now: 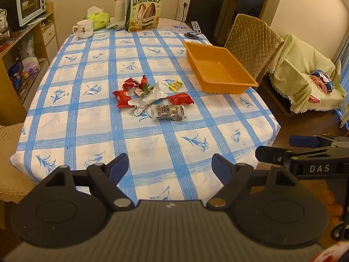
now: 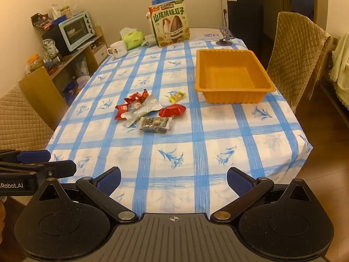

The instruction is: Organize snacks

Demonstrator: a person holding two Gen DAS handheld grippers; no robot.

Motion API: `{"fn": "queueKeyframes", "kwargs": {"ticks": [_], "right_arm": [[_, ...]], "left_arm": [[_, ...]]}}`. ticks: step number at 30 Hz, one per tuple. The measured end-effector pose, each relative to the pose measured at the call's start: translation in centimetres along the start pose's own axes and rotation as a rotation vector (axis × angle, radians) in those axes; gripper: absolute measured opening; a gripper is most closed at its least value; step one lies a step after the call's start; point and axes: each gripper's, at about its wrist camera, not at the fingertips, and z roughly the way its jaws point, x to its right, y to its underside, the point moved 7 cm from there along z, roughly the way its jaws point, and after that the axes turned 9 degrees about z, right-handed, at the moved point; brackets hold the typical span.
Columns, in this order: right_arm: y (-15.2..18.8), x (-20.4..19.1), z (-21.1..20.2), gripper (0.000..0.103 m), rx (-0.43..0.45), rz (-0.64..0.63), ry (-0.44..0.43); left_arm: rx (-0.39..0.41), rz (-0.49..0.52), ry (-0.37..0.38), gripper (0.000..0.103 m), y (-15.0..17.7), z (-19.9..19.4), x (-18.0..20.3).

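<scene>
White mug [image 1: 84,29], tissue pack [image 1: 98,18], toaster oven [image 1: 30,4], quilted chair [image 1: 253,41]

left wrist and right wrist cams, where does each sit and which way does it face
Left wrist: on the left gripper, angled down over the near table edge at the snack pile; own open fingers show, right gripper at right.
Right wrist: on the right gripper, same aim; open fingers, left gripper at left.
Shared: snack pile, orange tray, sunflower seed bag.

A heap of snack packets [image 1: 150,97] lies mid-bench [image 1: 87,131], with the tray [image 1: 218,69] to its right and farther back, beside a chair [image 1: 253,41]. Behind them, at the far edge, stand a seed bag [image 1: 145,11], a mug [image 1: 84,28] and a tissue pack [image 1: 97,18]; a shelf [image 1: 28,50] runs along the left.
</scene>
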Motion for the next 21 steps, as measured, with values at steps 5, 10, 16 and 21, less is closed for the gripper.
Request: {"fn": "queueKeyframes", "kwargs": {"ticks": [5,10,16,21], "right_arm": [[-0.13,-0.09,0.16,0.103,-0.003,0.001,-0.002],[-0.25,-0.19,0.33,0.103,-0.004,0.002,-0.002],[-0.38,-0.38,0.54,0.103,-0.005,0.001,-0.003],[-0.44,-0.5,0.69,0.103,-0.006,0.0,-0.002]], "left_arm": [[-0.001,0.0,-0.001,0.082,-0.03,-0.11,0.17],[0.0,-0.003,0.004,0.082,0.0,-0.02,0.02],[-0.002,-0.006,0.003,0.082,0.05,0.05,0.01],[-0.002,-0.006,0.005,0.082,0.04,0.04,0.0]]}}
